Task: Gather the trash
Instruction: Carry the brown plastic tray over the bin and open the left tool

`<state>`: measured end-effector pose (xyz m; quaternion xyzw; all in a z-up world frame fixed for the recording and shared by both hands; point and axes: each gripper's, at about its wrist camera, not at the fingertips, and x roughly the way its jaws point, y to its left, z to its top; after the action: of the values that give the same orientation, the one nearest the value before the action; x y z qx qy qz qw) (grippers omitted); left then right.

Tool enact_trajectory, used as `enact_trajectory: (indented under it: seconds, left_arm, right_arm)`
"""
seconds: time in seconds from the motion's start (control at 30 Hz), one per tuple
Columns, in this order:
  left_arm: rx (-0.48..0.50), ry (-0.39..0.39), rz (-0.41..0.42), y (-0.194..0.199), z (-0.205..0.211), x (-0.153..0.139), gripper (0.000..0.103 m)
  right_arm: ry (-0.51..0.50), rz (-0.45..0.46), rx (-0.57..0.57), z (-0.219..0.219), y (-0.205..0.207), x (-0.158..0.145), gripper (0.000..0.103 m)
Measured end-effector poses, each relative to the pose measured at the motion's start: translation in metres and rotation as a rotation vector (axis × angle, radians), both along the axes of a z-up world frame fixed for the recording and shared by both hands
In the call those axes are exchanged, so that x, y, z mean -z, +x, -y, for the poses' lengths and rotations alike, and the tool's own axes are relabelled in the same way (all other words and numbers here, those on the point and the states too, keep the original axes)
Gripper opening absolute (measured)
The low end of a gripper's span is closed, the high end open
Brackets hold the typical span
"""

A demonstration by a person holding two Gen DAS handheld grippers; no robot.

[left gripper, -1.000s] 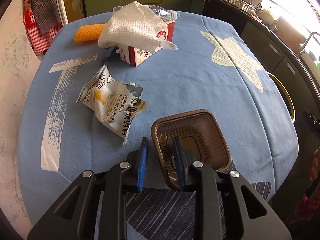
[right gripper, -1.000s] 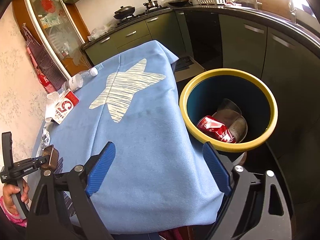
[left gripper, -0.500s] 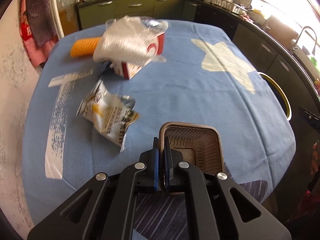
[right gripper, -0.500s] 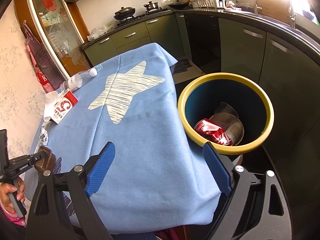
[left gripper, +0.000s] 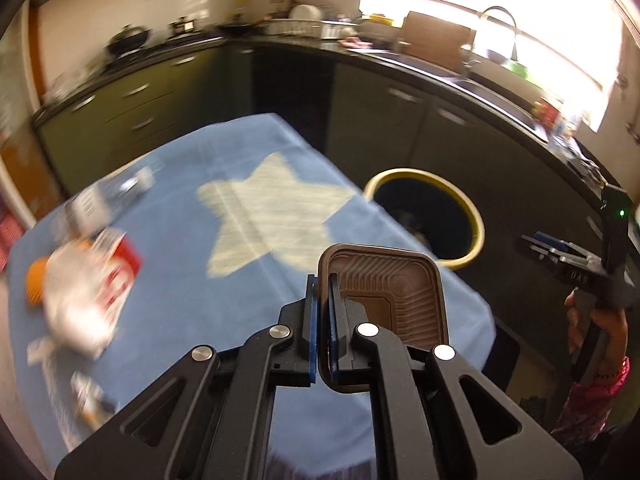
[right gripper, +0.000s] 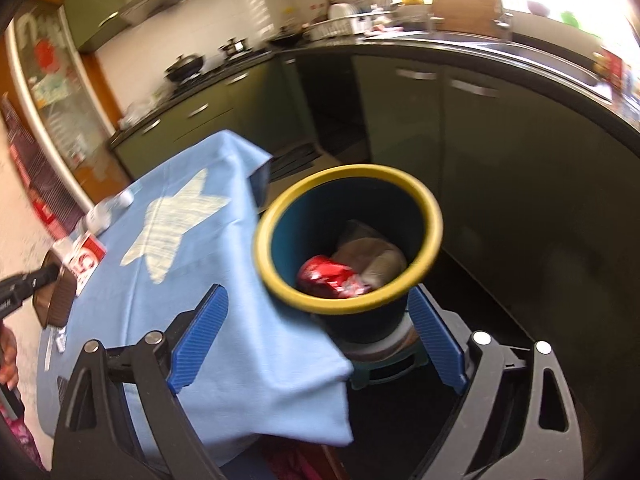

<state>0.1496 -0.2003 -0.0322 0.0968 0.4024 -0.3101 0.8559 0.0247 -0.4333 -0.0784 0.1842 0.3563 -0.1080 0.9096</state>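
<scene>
My left gripper [left gripper: 323, 304] is shut on the rim of a brown plastic tray [left gripper: 394, 294] and holds it in the air above the blue tablecloth [left gripper: 224, 280]. The tray also shows in the right wrist view [right gripper: 60, 296], at the far left. A blue bin with a yellow rim [right gripper: 424, 200] stands beside the table; a red can [right gripper: 326, 276] and a crumpled wrapper [right gripper: 372, 256] lie in it. The bin also shows in the left wrist view [left gripper: 476, 216], beyond the tray. My right gripper [right gripper: 320, 336] is open and empty, near the bin.
On the table's left lie a tissue [left gripper: 76, 304] over a red and white carton [left gripper: 120, 276], an orange object [left gripper: 35, 284], a clear bottle [left gripper: 108, 196] and a snack wrapper [left gripper: 90, 400]. Dark green cabinets [right gripper: 500, 152] stand behind the bin.
My left gripper has shut on the brown tray, lifted it off the table and swung right toward the bin. My right gripper has moved closer to the bin and stays open.
</scene>
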Motion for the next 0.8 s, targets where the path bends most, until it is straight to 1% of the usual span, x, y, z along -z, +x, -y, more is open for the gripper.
enact_trajectory:
  seconds: [0.13, 0.2, 0.27, 0.33, 0.43, 0.57, 0.63, 0.67, 0.7, 0.77, 0.8]
  left_arm:
    - [0.123, 0.005, 0.009, 0.021, 0.077, -0.004, 0.005]
    - [0.172, 0.014, 0.009, 0.030, 0.115, -0.002, 0.005]
    - [0.215, 0.026, -0.011, 0.039, 0.154, 0.008, 0.005]
    - [0.235, 0.038, -0.029, 0.048, 0.184, 0.017, 0.005]
    - [0.246, 0.065, -0.055, 0.067, 0.226, 0.039, 0.005]
    - [0.231, 0.119, -0.085, 0.092, 0.271, 0.072, 0.006]
    - [0.219, 0.132, -0.103, 0.101, 0.280, 0.082, 0.023]
    - [0.214, 0.134, -0.109, 0.103, 0.283, 0.085, 0.042]
    - [0.205, 0.133, -0.103, 0.106, 0.283, 0.084, 0.056]
    - [0.193, 0.101, -0.084, 0.105, 0.274, 0.076, 0.060]
    - [0.190, 0.075, -0.082, 0.102, 0.266, 0.067, 0.064]
  right_arm:
    - [0.007, -0.004, 0.057, 0.019, -0.014, 0.003, 0.087]
    - [0.011, -0.008, 0.075, 0.026, -0.019, 0.005, 0.087]
    - [0.018, -0.009, 0.099, 0.033, -0.024, 0.007, 0.087]
    - [0.023, -0.006, 0.120, 0.039, -0.028, 0.008, 0.087]
    - [0.027, -0.006, 0.150, 0.047, -0.034, 0.009, 0.087]
    - [0.013, -0.018, 0.191, 0.053, -0.041, 0.010, 0.087]
    - [0.012, -0.023, 0.203, 0.054, -0.045, 0.010, 0.087]
    - [0.012, -0.027, 0.209, 0.055, -0.046, 0.011, 0.087]
    - [0.011, -0.030, 0.213, 0.055, -0.046, 0.011, 0.087]
    - [0.008, -0.032, 0.210, 0.054, -0.045, 0.010, 0.087]
    - [0.008, -0.031, 0.206, 0.053, -0.044, 0.010, 0.087]
